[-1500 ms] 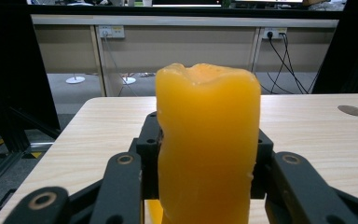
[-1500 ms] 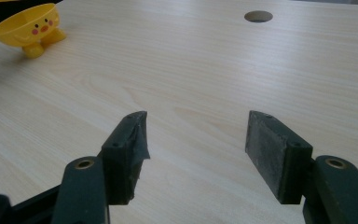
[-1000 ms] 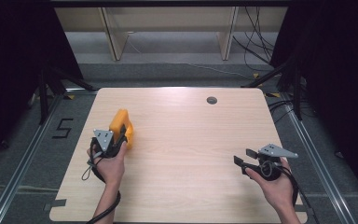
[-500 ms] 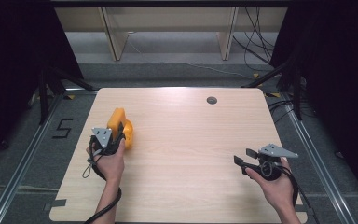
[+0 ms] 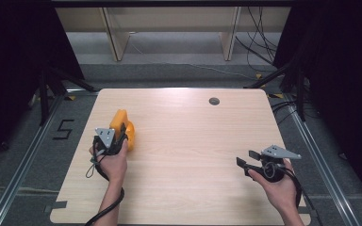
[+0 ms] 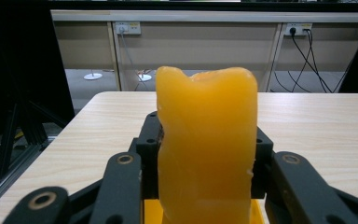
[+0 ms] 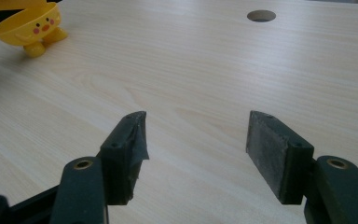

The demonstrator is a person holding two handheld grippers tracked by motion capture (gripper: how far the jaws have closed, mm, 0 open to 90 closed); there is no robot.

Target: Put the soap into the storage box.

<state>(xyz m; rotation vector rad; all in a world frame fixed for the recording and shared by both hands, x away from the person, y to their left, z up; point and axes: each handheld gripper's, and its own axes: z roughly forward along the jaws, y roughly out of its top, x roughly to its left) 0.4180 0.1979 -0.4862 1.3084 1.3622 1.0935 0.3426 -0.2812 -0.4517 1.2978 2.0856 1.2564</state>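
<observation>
The left gripper (image 5: 118, 137) is clenched on the yellow duck-faced toy (image 6: 206, 144), its black jaws pressing the soft body from both sides in the left gripper view. From above, the toy (image 5: 122, 125) sits at about nine o'clock on the table (image 5: 188, 155), just ahead of the left hand (image 5: 111, 160), near the left edge. Whether it rests on the wood or is lifted just clear I cannot tell from above; in the right gripper view its little feet (image 7: 35, 46) seem to stand on the surface.

The right gripper (image 5: 247, 161) waits at about four o'clock, well apart from the toy, its jaws spread wide and holding nothing, with bare wood between its pads (image 7: 275, 149). The right hand (image 5: 278, 186) rests near the table's edge.

As for progress, I judge the pick-up stage done: the grasp looks firm and centred. What is left is carrying and setting the toy down, and no destination is apparent yet.

No bowl, box or tray stands on the table. The only opening is the small round cable hole (image 5: 214, 100) at twelve o'clock, which is empty.
</observation>
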